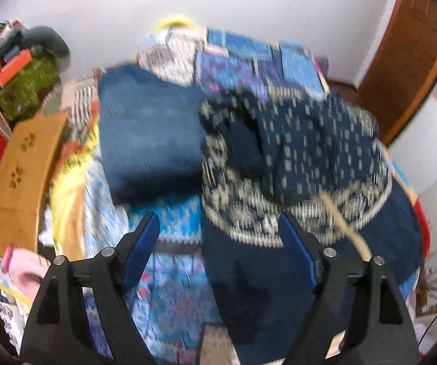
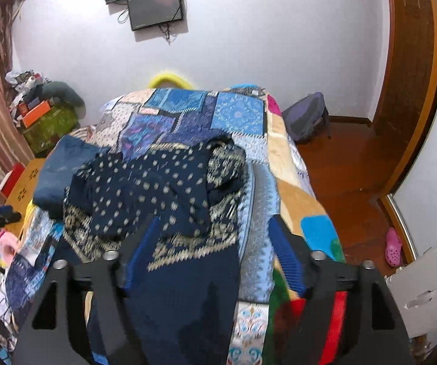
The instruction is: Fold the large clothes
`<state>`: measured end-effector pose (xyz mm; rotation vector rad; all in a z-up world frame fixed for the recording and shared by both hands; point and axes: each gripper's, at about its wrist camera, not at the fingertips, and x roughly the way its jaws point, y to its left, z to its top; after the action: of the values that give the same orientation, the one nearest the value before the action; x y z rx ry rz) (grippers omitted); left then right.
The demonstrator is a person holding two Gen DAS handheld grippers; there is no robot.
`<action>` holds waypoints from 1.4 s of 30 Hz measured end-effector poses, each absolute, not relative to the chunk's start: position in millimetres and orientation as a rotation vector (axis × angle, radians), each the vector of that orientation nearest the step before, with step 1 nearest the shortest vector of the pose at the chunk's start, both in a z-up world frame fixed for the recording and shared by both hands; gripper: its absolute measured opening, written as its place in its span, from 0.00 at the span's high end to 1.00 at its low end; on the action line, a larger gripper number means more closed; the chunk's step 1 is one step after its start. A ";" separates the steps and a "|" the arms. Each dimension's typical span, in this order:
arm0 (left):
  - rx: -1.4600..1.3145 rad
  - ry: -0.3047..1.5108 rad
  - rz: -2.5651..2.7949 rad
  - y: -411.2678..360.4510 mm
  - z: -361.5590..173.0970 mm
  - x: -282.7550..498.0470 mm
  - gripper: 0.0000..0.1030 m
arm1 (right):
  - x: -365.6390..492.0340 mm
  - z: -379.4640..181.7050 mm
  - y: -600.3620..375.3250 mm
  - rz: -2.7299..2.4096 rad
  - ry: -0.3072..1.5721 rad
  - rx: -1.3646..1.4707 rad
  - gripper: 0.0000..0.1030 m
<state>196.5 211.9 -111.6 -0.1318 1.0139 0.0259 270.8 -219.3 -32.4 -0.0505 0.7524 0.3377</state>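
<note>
Bed with patchwork quilt (image 2: 239, 112) — printed squares in blues, purple, cream and tan, soft and slightly rumpled, filling the middle of both views. Navy patterned garment (image 2: 163, 188) — thin draping cloth with small cream dots and a broad cream zigzag-and-motif border, lying in a loose heap on the quilt, its plain navy end trailing toward the cameras. Folded blue garment (image 1: 148, 133) — thick plain fabric in a rounded rectangular bundle, resting on the quilt just beside the patterned heap on its left. Cardboard box (image 1: 23, 176) — flat tan flap with small stamped marks, at the bed's left edge. Left gripper (image 1: 218, 237) — black angular arms with blue ribbed pads, jaws wide apart, nothing between them, hovering over the garment's border. Right gripper (image 2: 212, 237) — same build, jaws wide, empty, above the navy cloth
</note>
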 end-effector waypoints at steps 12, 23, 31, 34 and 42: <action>-0.214 1.279 -0.044 190.7 -223.8 186.2 0.23 | 246.1 -105.4 -225.0 0.386 0.948 -0.019 0.27; -0.437 1.302 -0.078 205.5 -270.2 168.6 0.23 | 248.4 -163.9 -235.0 0.429 1.129 0.197 0.32; -0.673 1.202 -0.106 211.9 -269.6 142.2 0.69 | 238.4 -146.4 -234.3 0.461 1.001 0.274 0.87; -0.646 1.173 -0.126 206.7 -252.9 143.4 0.90 | 246.0 -136.7 -230.7 0.505 0.982 0.309 0.91; -0.624 0.901 -0.222 212.9 -150.5 186.2 0.94 | 281.9 -89.5 -198.1 0.580 0.868 0.240 0.92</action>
<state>186.2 212.9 -150.4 -0.6242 0.9012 -0.2224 281.9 -198.1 -89.5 0.2405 0.8677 0.5802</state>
